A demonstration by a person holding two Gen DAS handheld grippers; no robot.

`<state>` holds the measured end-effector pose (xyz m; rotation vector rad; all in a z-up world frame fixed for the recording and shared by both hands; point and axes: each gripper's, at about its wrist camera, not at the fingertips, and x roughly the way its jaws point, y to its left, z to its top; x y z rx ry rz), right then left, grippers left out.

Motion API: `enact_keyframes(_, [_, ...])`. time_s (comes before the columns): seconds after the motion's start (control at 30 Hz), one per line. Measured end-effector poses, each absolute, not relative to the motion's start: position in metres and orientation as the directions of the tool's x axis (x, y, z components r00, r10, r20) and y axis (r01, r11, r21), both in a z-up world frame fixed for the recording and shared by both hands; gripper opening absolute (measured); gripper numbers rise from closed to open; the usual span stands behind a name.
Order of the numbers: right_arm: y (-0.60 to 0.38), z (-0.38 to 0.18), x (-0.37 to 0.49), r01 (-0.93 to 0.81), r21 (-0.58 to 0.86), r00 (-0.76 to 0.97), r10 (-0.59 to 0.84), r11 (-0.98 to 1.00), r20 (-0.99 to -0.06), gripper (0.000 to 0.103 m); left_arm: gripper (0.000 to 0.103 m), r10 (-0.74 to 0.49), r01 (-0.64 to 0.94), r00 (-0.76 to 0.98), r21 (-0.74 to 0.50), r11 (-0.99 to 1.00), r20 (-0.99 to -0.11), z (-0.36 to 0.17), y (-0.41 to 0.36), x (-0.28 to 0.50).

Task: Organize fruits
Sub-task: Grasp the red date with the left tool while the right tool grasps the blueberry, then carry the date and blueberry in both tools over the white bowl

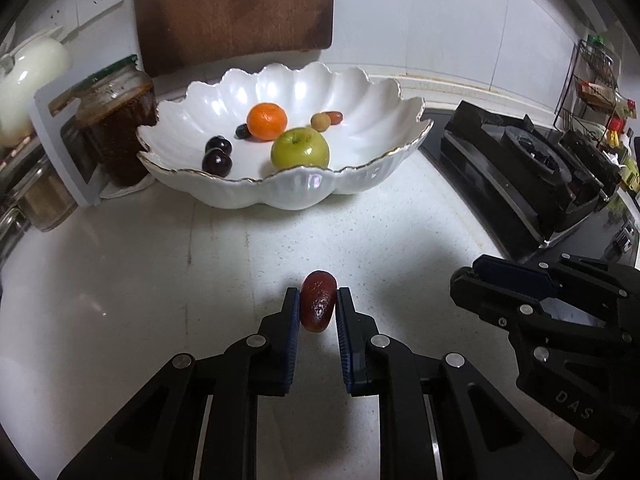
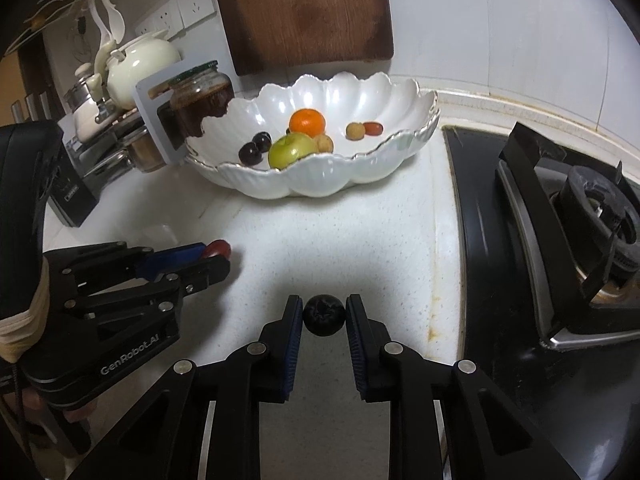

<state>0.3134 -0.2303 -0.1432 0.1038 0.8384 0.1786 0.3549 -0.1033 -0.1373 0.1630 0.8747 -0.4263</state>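
Left tool [image 1: 318, 300]: my two blue-padded fingers are closed most of the way on an oblong dark-red glossy fruit [image 1: 317, 301], both pads against its sides, just above the bench.
Right tool [image 2: 324, 315]: narrowed around a small round blackish-blue berry [image 2: 324, 315]; the left pad touches it, and I cannot tell if the right pad does.
Between my tools: they sit side by side over the white speckled stone bench [image 1: 160, 264], near each other but apart.
Bowl: the white scalloped ceramic bowl with a gilt rim [image 1: 376, 148] stands farther back on the bench, well apart from both tools.
In the bowl: an orange mandarin [image 1: 267, 121], a green apple [image 1: 300, 148] in front of it, two dark round cherries [image 1: 218, 156] to the left, a small tan round fruit [image 1: 320, 121] touching a small red oblong one [image 1: 334, 117].
Around: a brown-filled glass jar with a green lid [image 1: 116, 120] just left of the bowl, a dark wooden cutting board [image 1: 234, 12] leaning on the wall behind, a black gas stove [image 2: 560, 216] to the right.
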Motion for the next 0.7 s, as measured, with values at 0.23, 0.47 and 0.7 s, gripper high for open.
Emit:
enact_keyframes(0.23, [-0.231,-0.127,0.310,-0.128,0.147,0.690,0.194,0.981,-0.697,0.024,0.019,-0.290,0.404,0.594,-0.034,0.914,-0.750,-0.122,-0.098,0.345])
enact_keyframes(0.47, [-0.231,-0.111,0.304,-0.141,0.137,0.721,0.197,0.980,-0.664,0.024,0.019,-0.284,0.378,0.629,-0.035,0.925,-0.724,-0.105,-0.092,0.333])
enact_keyframes(0.7, [-0.230,-0.092,0.298,-0.151,0.128,0.755,0.198,0.980,-0.625,0.024,0.019,-0.279,0.354,0.671,-0.034,0.935,-0.687,-0.084,-0.087,0.322])
